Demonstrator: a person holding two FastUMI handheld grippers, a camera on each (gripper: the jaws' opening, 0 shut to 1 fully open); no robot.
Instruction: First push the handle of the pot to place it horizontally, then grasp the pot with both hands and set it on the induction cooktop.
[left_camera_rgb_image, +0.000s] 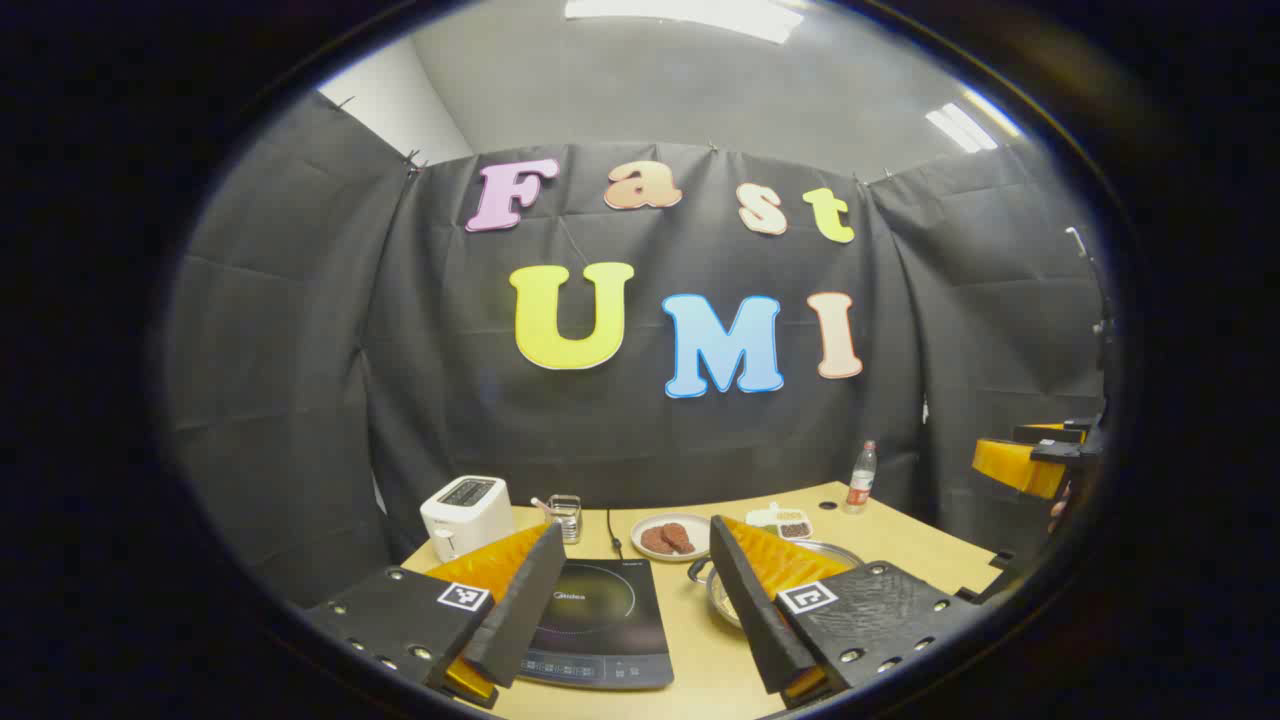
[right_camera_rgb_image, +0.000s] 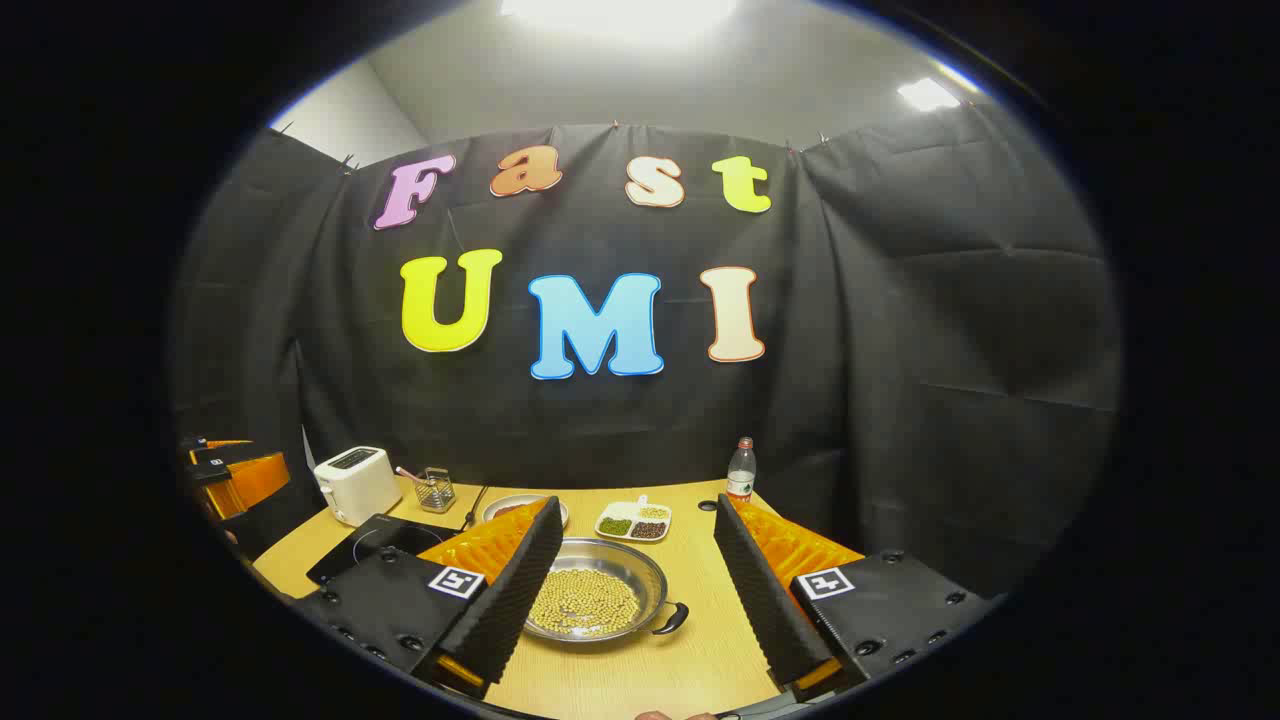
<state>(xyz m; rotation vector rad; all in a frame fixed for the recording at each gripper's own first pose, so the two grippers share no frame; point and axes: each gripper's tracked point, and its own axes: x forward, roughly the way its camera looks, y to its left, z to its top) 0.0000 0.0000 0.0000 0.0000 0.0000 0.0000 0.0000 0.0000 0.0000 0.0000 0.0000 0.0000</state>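
Observation:
A steel pot (right_camera_rgb_image: 597, 600) holding yellow beans sits on the wooden table (right_camera_rgb_image: 700, 650), between the spread fingers of my right gripper (right_camera_rgb_image: 636, 510), which is open and above it. One dark pot handle (right_camera_rgb_image: 672, 618) points to the near right. The black induction cooktop (right_camera_rgb_image: 385, 540) lies left of the pot. In the left gripper view, my left gripper (left_camera_rgb_image: 637, 535) is open over the cooktop (left_camera_rgb_image: 600, 620). The pot's rim (left_camera_rgb_image: 835, 549) peeks out behind its right finger, and another handle (left_camera_rgb_image: 697, 568) shows beside the cooktop. Nothing is held in either gripper.
A white toaster (right_camera_rgb_image: 357, 483) and a wire holder (right_camera_rgb_image: 434, 490) stand at the back left. A plate with meat (left_camera_rgb_image: 670, 537), a divided dish of beans (right_camera_rgb_image: 634, 521) and a bottle (right_camera_rgb_image: 740, 470) stand behind the pot. The other gripper (left_camera_rgb_image: 1030, 455) hovers at the right edge.

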